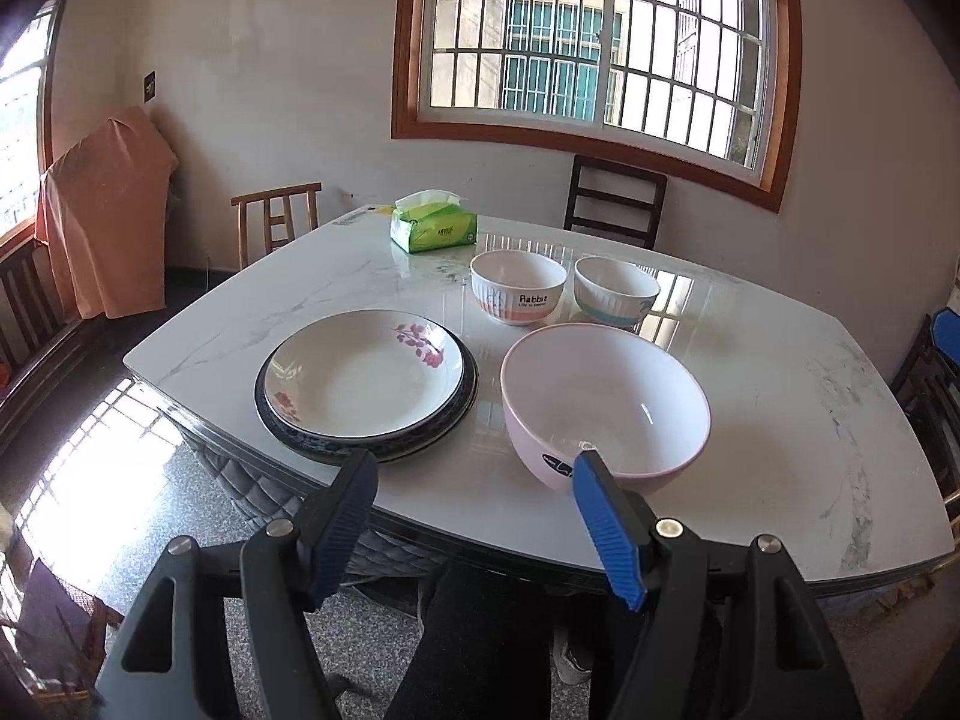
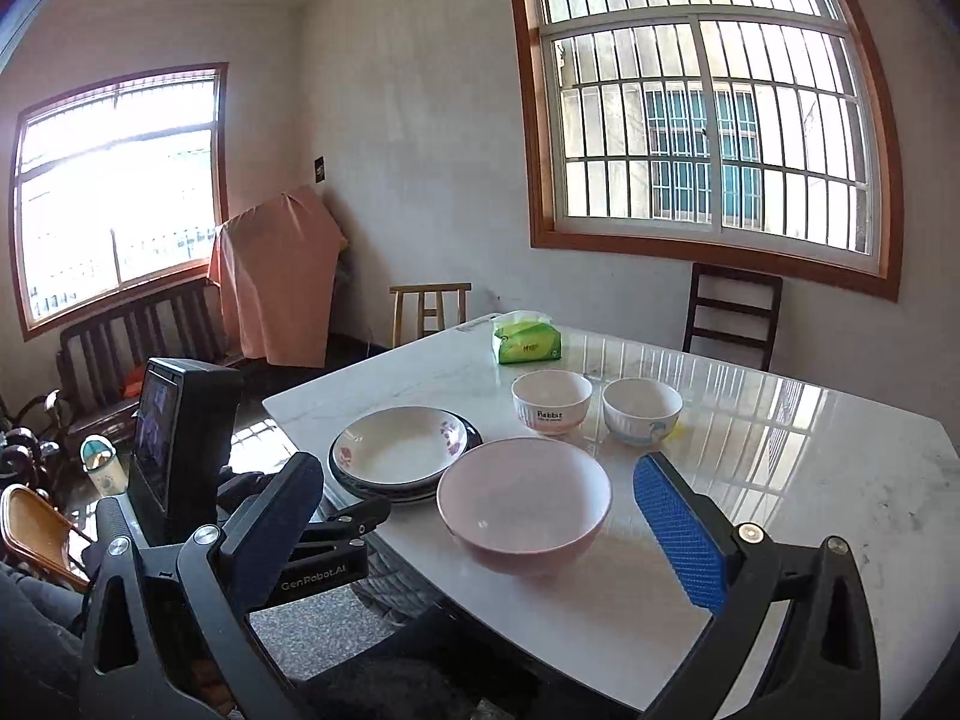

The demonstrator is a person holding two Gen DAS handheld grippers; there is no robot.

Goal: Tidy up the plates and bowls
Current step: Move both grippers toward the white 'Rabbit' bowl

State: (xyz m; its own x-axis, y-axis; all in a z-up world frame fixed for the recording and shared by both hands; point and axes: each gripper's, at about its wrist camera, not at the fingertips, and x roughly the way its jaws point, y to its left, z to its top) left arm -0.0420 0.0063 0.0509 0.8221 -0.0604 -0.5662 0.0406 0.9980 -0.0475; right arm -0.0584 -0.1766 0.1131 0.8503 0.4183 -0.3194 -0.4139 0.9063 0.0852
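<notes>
**Ana:** Looking at where things stand, which step would you say is in hand?

**Ben:** The plates seem settled: the white floral plate (image 1: 363, 373) already lies nested on the dark-rimmed plate (image 1: 312, 438), just beside the big pink bowl (image 1: 605, 405). My guess is the bowls come next. Neither tool touches anything yet.

**Ana:** And the jaws?

**Ben:** The left gripper (image 1: 474, 519) hangs short of the pink bowl with its jaws spread wide and nothing between them. The right gripper (image 2: 480, 525) is the same, wide open and empty, with the pink bowl framed in its gap but still beyond the tips.

**Ana:** Where are the small ones?

**Ben:** Behind the pink bowl, side by side: the Rabbit bowl (image 1: 518, 287) and the ribbed bowl with a blue band (image 1: 616, 291), near each other but apart. A green tissue pack (image 1: 433, 222) sits farther back again.

**Ana:** What does the next move call for?

**Ben:** Probably pinching one small bowl by its rim and lowering it into the pink one. All of it looks glazed, smooth and round, and the marbled tabletop (image 1: 810, 420) is glossy, so a slip is likely; the ridged blue pads (image 1: 606, 519) should help.
</notes>
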